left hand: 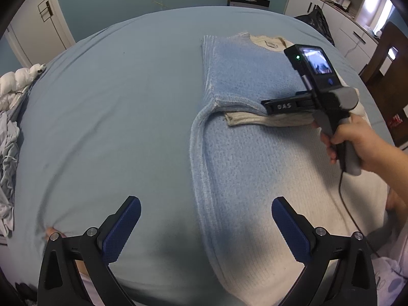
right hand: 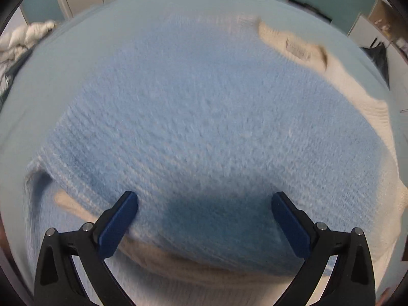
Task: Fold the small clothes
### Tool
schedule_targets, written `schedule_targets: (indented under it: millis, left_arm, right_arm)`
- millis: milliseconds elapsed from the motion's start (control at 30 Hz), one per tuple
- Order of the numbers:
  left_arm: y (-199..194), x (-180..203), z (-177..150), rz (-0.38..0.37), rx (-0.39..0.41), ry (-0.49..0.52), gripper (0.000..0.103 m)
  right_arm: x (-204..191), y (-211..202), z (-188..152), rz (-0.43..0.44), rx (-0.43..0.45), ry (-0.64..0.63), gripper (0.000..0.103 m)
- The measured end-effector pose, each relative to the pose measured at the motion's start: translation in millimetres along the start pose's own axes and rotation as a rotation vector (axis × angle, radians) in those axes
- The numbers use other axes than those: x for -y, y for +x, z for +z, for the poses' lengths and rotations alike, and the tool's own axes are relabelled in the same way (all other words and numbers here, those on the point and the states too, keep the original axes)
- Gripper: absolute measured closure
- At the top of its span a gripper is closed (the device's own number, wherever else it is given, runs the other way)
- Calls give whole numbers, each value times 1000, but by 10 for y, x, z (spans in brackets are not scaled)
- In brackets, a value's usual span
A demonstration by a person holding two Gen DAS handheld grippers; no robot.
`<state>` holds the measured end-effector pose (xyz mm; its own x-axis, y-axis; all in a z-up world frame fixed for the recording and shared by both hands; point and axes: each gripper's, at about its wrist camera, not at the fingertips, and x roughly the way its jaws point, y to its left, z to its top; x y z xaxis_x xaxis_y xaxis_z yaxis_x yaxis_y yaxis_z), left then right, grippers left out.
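A blue-and-cream knit sweater (left hand: 244, 81) lies partly folded on the bed (left hand: 102, 117), its cream collar at the far end. The left tool (left hand: 206, 225) hovers spread wide over the sweater's near left edge, gripping nothing. The right tool (right hand: 204, 219) is also released, low over the blue knit, held in a hand (left hand: 357, 142).

Soft cloth under hard plastic, as I see it from both wrists.

The sweater (left hand: 242, 81) is fuzzy, coarse-ribbed knit, pale blue fading to cream, matt throughout. The bed (left hand: 107, 107) sheet is smooth matt blue cloth, lightly creased. My left gripper (left hand: 206, 227) and right gripper (right hand: 205, 219) have matt black plastic arms, shiny metal pivot pins, and blue pads (left hand: 122, 229) with a fine knurled texture. The wardrobe (left hand: 38, 23) looks smooth and white.
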<state>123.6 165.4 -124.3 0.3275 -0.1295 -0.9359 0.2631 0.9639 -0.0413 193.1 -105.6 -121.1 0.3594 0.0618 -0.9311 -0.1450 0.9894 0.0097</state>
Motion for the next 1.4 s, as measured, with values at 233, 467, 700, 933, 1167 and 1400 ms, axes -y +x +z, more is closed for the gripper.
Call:
schedule_targets:
  millis: [233,467,700,933,1167,1400]
  left_arm:
    - [-68,14,-6,-2,2,-4,0]
    - [-237,22,-9,16,22,-48,0]
    - [-563,169,-12,87,31,-34,0]
    - [-907,299,36,41,-28,-76,0]
    - [-649,359,-212,5,-87,-103,0]
    - [-376,303,-265,5,-172,-107,0]
  right_arm:
    - [572,-677,-172,123,-122,83,1]
    - [1418,-2200,-1118,46,-62,135,1]
    - [2194,-2742,-1953,101,-62,424,1]
    - [2648,-2270,-2352,161,-191,629,1]
    - [2735,-2190,-2432,132,-205,588,1]
    - [2736,-2111,-2465,136,-261,573,1]
